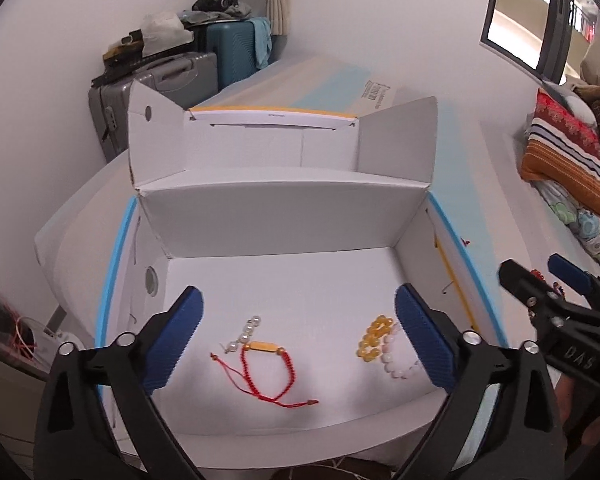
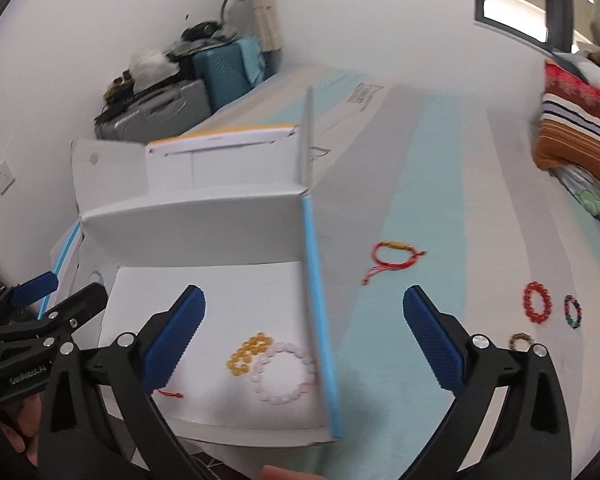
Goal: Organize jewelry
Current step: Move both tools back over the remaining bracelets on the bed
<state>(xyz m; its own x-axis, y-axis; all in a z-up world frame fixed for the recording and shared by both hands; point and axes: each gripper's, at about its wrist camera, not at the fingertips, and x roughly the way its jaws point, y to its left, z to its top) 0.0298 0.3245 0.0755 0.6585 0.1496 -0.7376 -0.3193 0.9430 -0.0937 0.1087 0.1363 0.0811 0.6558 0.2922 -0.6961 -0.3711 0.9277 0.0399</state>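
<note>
An open white cardboard box (image 1: 276, 224) holds a red cord bracelet (image 1: 268, 368), a pearl piece (image 1: 244, 334), an amber bead bracelet (image 1: 374, 336) and a pale pink bead bracelet (image 1: 396, 360). My left gripper (image 1: 300, 344) is open and empty above the box floor. My right gripper (image 2: 304, 344) is open and empty over the box's right wall (image 2: 320, 320). On the table right of the box lie a red cord bracelet (image 2: 394, 256), a red bead bracelet (image 2: 537, 303), a dark multicolour bracelet (image 2: 573, 312) and a brownish one (image 2: 520, 338). The amber (image 2: 247, 353) and pink (image 2: 284, 372) bracelets also show in the right wrist view.
The box's lid flaps (image 1: 396, 140) stand upright at the back. The table (image 2: 440, 200) has light blue and grey stripes. Suitcases (image 1: 160, 80) stand by the wall at back left. Striped bedding (image 1: 572, 148) lies at the right.
</note>
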